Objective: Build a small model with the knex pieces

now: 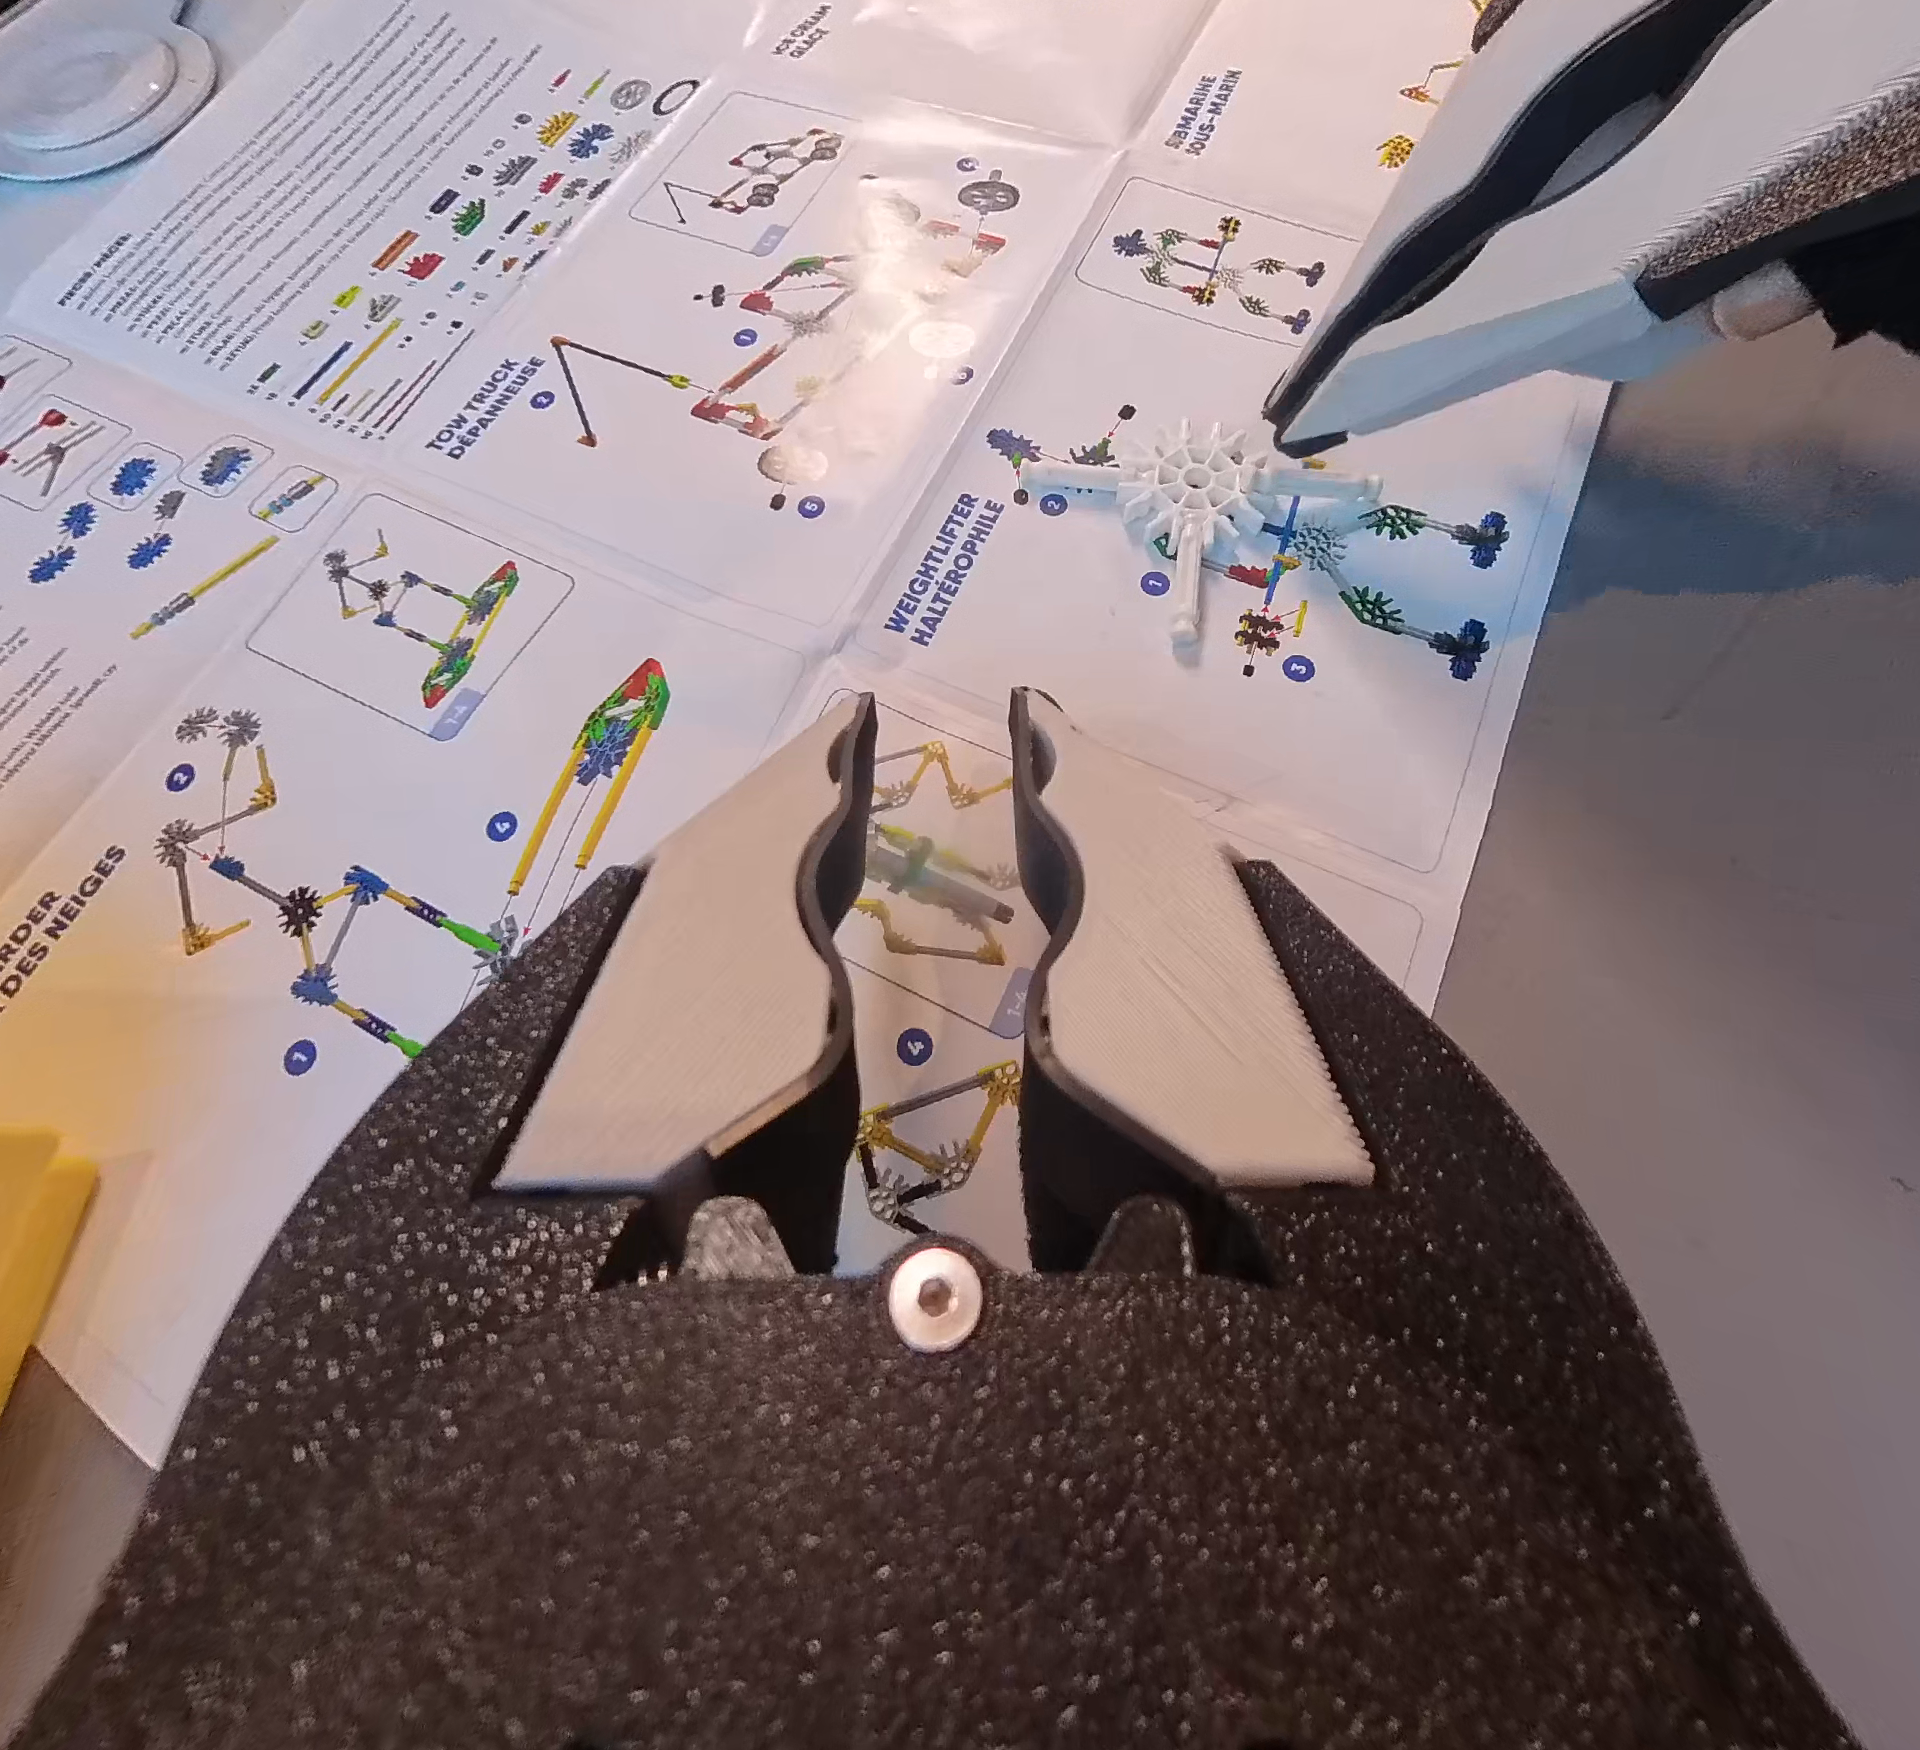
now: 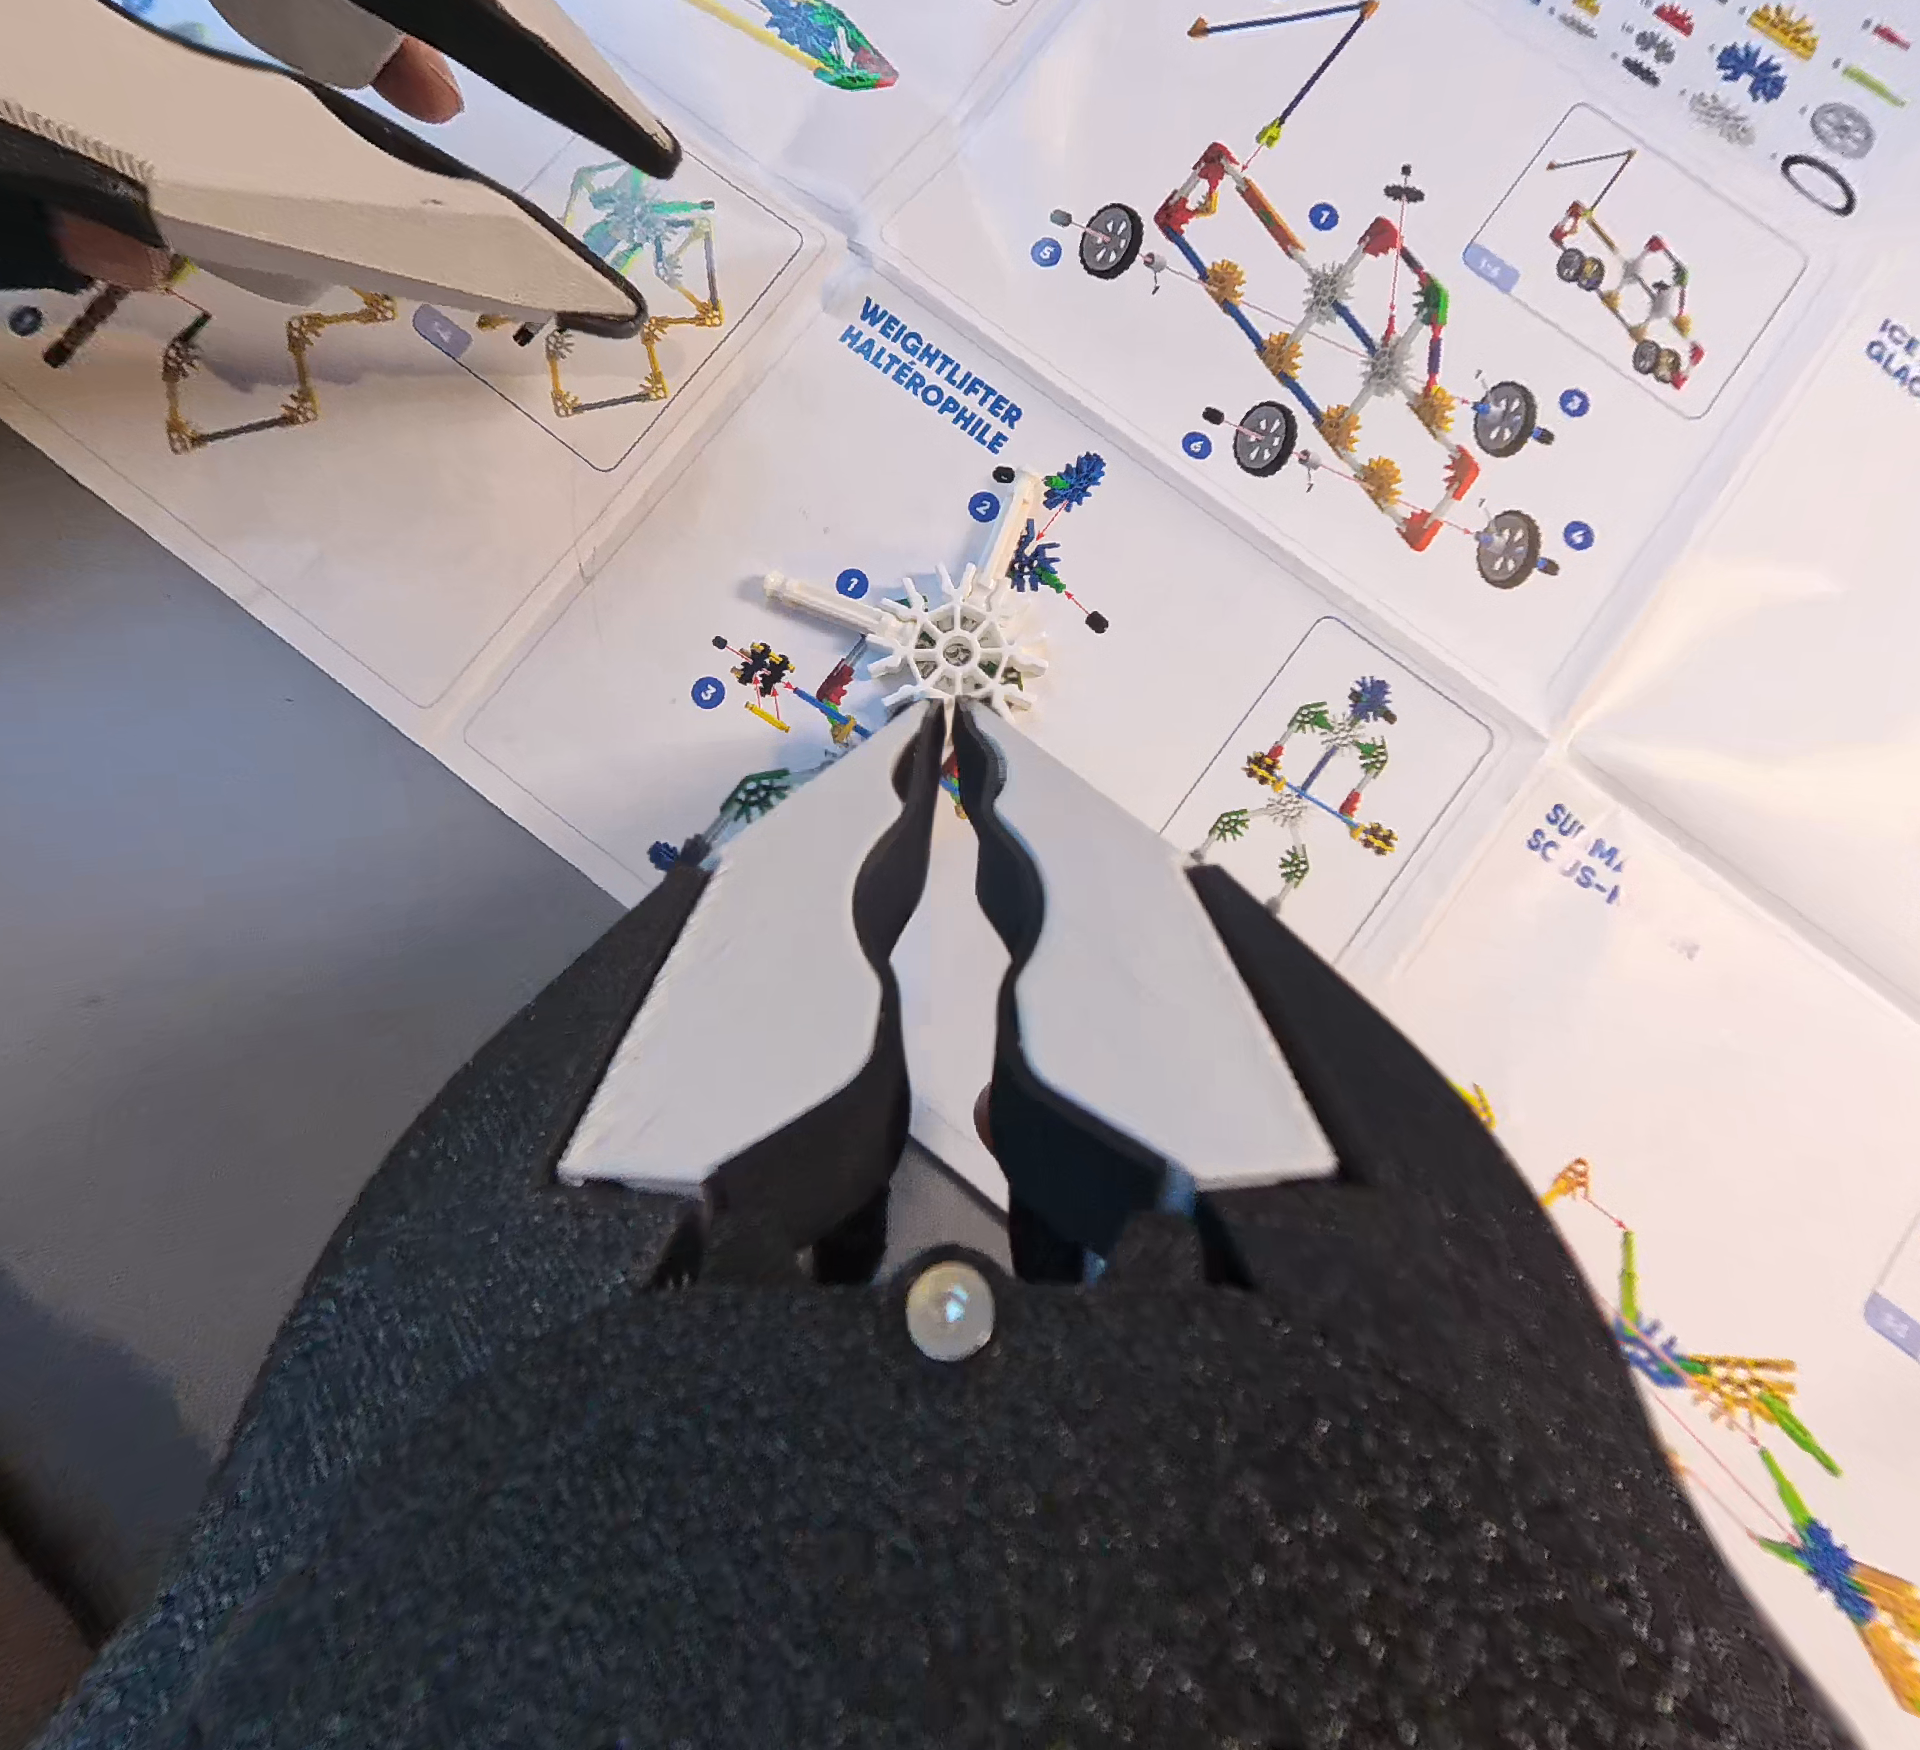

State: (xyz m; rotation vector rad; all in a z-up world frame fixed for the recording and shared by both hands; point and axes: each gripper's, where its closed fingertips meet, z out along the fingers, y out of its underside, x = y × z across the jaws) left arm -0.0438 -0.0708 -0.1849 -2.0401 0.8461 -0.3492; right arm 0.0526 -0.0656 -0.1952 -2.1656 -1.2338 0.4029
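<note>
**Left wrist view**
- Nearest the lens, the left gripper (image 1: 940, 713) fills the lower middle of the frame. Its jaws stand moderately apart with nothing between them, and it hovers over the instruction sheet (image 1: 644, 557).
- The sheet is unfolded flat on the grey table (image 1: 1714, 869) and covers most of the frame.
- Right of centre a white connector (image 1: 1195, 485), a toothed wheel, lies on the sheet. Three white rods (image 1: 1190, 588) are plugged into it, pointing left, right and toward the camera. Its other slots are empty.
- The right gripper (image 1: 1299, 433) slants down from the upper right, and its tips touch the connector's upper right rim.
- A yellow slab (image 1: 42, 1243) shows at the lower left edge, and a white round-footed stand (image 1: 104, 90) at the upper left.

**Right wrist view**
- The right gripper (image 2: 948, 713) rises from the bottom of the frame to the centre. Its jaws are drawn almost together, with only a sliver between the tips.
- Those tips sit on the connector's (image 2: 956, 651) near rim and seem to pinch a tooth there. How firm the grip is, I cannot tell.
- Two rods (image 2: 821, 604) stick out up and to the left of the connector. The third is hidden under the gripper.
- The connector lies flat on the sheet (image 2: 1195, 713), not lifted.
- In the upper left the left gripper (image 2: 655, 235) hangs above the sheet with its jaws apart and empty, well clear of the connector. The fingers (image 2: 426, 79) of the person holding it show behind it.
</note>
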